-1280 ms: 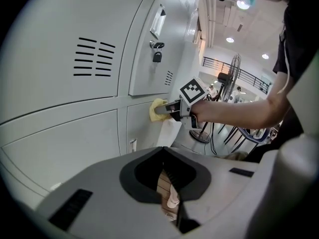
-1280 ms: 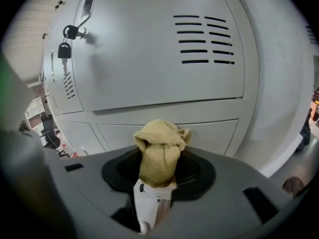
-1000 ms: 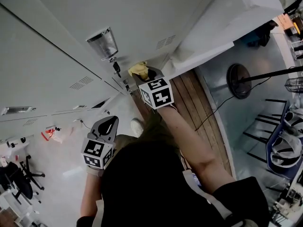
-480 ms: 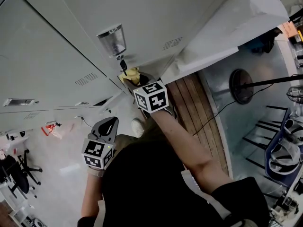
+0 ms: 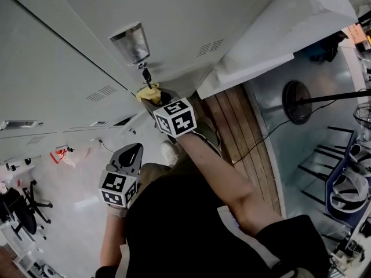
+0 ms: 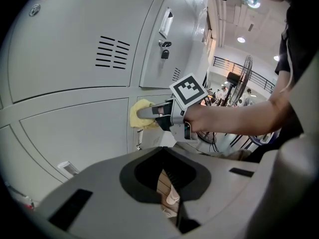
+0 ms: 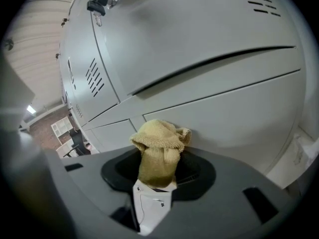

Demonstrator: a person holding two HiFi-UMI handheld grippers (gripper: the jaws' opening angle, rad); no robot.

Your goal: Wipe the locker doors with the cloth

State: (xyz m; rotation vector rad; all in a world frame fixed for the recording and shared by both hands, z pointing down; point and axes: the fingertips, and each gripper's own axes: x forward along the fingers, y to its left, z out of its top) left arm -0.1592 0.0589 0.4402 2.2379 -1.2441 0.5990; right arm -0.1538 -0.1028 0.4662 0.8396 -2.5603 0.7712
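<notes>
Between the jaws of the right gripper sits a bunched yellow cloth, clamped tight with its rounded end sticking out past the tips. That end presses flat against a grey locker door, just below the horizontal seam where an upper door meets a lower one. From the left gripper view the cloth touches the lockers close to a vertical seam between two doors, with the person's right hand wrapped around the gripper behind it.

Above and to the left of the cloth in the head view, a key hangs in a lock, under a shiny metal handle plate. Vent slots are cut into the door further left.

The left gripper is held low and near the person's body, well away from the lockers, its jaws closed with nothing between them.

To the right on the floor lie a strip of wooden boards, a trailing cable and the round base of a fan stand. An office chair stands far left.
</notes>
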